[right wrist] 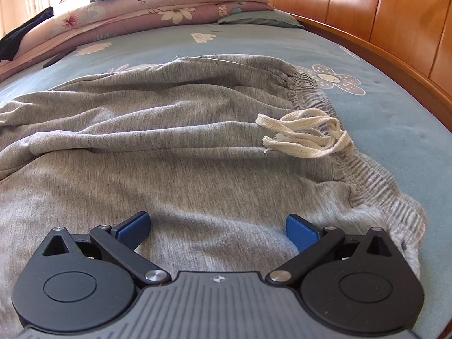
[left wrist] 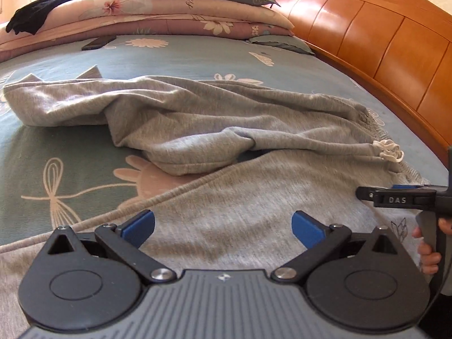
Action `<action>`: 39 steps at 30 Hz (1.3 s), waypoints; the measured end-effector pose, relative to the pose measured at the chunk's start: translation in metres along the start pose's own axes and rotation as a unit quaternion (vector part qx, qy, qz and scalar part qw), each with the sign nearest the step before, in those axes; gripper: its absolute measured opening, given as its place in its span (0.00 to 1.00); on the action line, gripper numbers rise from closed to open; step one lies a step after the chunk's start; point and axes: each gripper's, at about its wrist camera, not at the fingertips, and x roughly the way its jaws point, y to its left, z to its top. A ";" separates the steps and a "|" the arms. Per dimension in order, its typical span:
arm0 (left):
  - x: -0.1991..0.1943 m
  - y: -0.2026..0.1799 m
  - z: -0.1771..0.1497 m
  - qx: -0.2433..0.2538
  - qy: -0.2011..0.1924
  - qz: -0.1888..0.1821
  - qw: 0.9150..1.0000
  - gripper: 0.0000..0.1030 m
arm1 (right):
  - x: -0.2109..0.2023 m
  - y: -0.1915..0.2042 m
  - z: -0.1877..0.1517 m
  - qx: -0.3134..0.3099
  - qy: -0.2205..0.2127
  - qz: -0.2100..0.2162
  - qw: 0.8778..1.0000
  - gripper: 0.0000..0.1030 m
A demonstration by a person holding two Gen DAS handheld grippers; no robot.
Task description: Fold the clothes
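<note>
Left wrist view: left gripper (left wrist: 223, 226) low over the grey sweatpants (left wrist: 197, 118), jaws spread wide, nothing between them.
Right wrist view: right gripper (right wrist: 217, 228) likewise wide and empty, hovering above cloth near the waistband (right wrist: 367, 169).
Garment position: ahead of and beneath both jaws, rumpled on the bedspread (left wrist: 169, 56), legs twisted.
Drawstring (right wrist: 305, 135): loose, ahead and right of the right jaws.
Risk: a pinch may catch only the top layer, so the fold drags crooked; the drawstring may snag.

Grey trousers (right wrist: 169, 147) cut off left.
</note>
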 end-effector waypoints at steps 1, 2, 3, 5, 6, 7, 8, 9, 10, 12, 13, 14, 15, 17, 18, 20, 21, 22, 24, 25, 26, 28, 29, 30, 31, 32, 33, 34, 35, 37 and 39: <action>0.001 0.008 -0.003 -0.010 -0.003 0.002 1.000 0.99 | -0.008 0.008 -0.001 -0.007 -0.007 0.009 1.000 1.00; 0.002 0.014 -0.005 -0.017 -0.003 -0.006 1.000 0.99 | -0.017 0.016 -0.002 -0.014 -0.015 0.019 1.000 1.00; 0.005 0.023 -0.009 -0.028 -0.004 -0.019 0.999 0.99 | -0.026 0.024 -0.003 -0.022 -0.023 0.029 0.999 1.00; 0.005 0.028 -0.012 -0.030 -0.007 -0.011 0.999 0.99 | -0.039 0.045 -0.007 -0.042 -0.034 0.047 0.997 1.00; 0.004 0.030 -0.014 -0.031 -0.008 -0.006 0.999 0.99 | -0.039 0.061 -0.011 -0.059 -0.028 0.057 0.996 1.00; 0.004 0.033 -0.015 -0.032 -0.009 -0.002 0.999 0.99 | -0.035 0.076 -0.016 -0.079 -0.018 0.063 0.995 1.00; 0.004 0.035 -0.017 -0.032 -0.010 0.003 0.999 0.99 | -0.030 0.091 -0.021 -0.100 -0.008 0.068 0.993 1.00; 0.004 0.036 -0.018 -0.034 -0.012 0.003 0.999 0.99 | -0.022 0.107 -0.027 -0.124 0.001 0.056 0.991 1.00; 0.005 0.037 -0.018 -0.035 -0.014 0.002 0.999 0.99 | -0.021 0.112 -0.032 -0.122 -0.024 0.047 0.991 1.00; 0.006 0.037 -0.019 -0.029 -0.018 0.008 0.999 0.99 | -0.018 0.115 -0.028 -0.094 -0.033 0.045 0.994 1.00; 0.006 0.036 -0.019 -0.025 -0.019 0.013 0.999 0.99 | -0.015 0.111 -0.023 -0.072 -0.018 0.051 0.996 1.00; 0.005 0.034 -0.019 -0.022 -0.019 0.018 0.999 0.99 | -0.015 0.109 -0.018 -0.056 -0.004 0.052 0.997 1.00; 0.003 0.035 -0.018 -0.023 -0.022 0.019 0.999 0.99 | -0.016 0.107 -0.014 -0.040 0.010 0.052 0.998 1.00; -0.001 0.036 -0.017 -0.026 -0.027 0.021 0.999 0.99 | -0.028 0.104 -0.009 -0.039 -0.013 0.048 0.998 1.00; -0.002 0.039 -0.016 -0.033 -0.029 0.021 0.999 0.99 | -0.035 0.105 -0.007 -0.046 -0.032 0.045 0.997 1.00; -0.004 0.046 -0.016 -0.051 -0.029 0.019 0.998 0.99 | -0.033 0.112 0.001 -0.072 -0.035 0.024 0.997 1.00; -0.002 0.048 -0.016 -0.054 -0.026 0.021 0.998 0.99 | -0.026 0.116 0.006 -0.084 -0.027 0.017 0.996 1.00; 0.000 0.050 -0.016 -0.058 -0.022 0.023 0.998 0.99 | -0.017 0.119 0.010 -0.093 -0.019 0.017 0.995 1.00; 0.003 0.048 -0.017 -0.051 -0.023 0.031 0.998 0.99 | 0.006 0.127 0.012 -0.112 0.017 0.021 0.993 1.00; 0.004 0.046 -0.017 -0.046 -0.024 0.037 0.998 0.99 | 0.011 0.127 0.013 -0.105 0.014 0.026 0.994 1.00; 0.004 0.043 -0.016 -0.040 -0.026 0.043 0.998 0.99 | 0.012 0.125 0.015 -0.101 0.019 0.031 0.994 1.00; 0.004 0.041 -0.015 -0.033 -0.032 0.054 0.998 0.99 | 0.011 0.122 0.020 -0.097 0.025 0.040 0.994 1.00; 0.003 0.042 -0.014 -0.031 -0.035 0.058 0.997 0.99 | 0.007 0.120 0.021 -0.100 0.016 0.040 0.994 1.00; 0.000 0.047 -0.013 -0.039 -0.040 0.059 0.997 0.99 | 0.000 0.120 0.022 -0.110 0.001 0.042 0.993 1.00; -0.003 0.052 -0.011 -0.047 -0.045 0.061 0.996 0.99 | -0.007 0.119 0.023 -0.119 -0.015 0.044 0.992 1.00; -0.006 0.057 -0.009 -0.055 -0.050 0.063 0.995 0.99 | -0.013 0.121 0.028 -0.125 -0.027 0.050 0.991 1.00; -0.010 0.064 -0.008 -0.065 -0.057 0.066 0.994 0.99 | -0.018 0.122 0.034 -0.130 -0.039 0.056 0.989 1.00; -0.014 0.072 -0.007 -0.076 -0.063 0.069 0.993 0.99 | -0.023 0.124 0.039 -0.135 -0.051 0.062 0.988 1.00; -0.018 0.083 -0.005 -0.090 -0.073 0.081 0.990 0.99 | -0.028 0.125 0.044 -0.141 -0.063 0.069 0.986 1.00; -0.024 0.102 -0.002 -0.121 -0.089 0.117 0.982 0.99 | -0.034 0.135 0.060 -0.142 -0.073 0.092 0.983 1.00; -0.030 0.124 0.000 -0.161 -0.095 0.157 0.970 0.99 | -0.039 0.149 0.076 -0.149 -0.080 0.119 0.978 1.00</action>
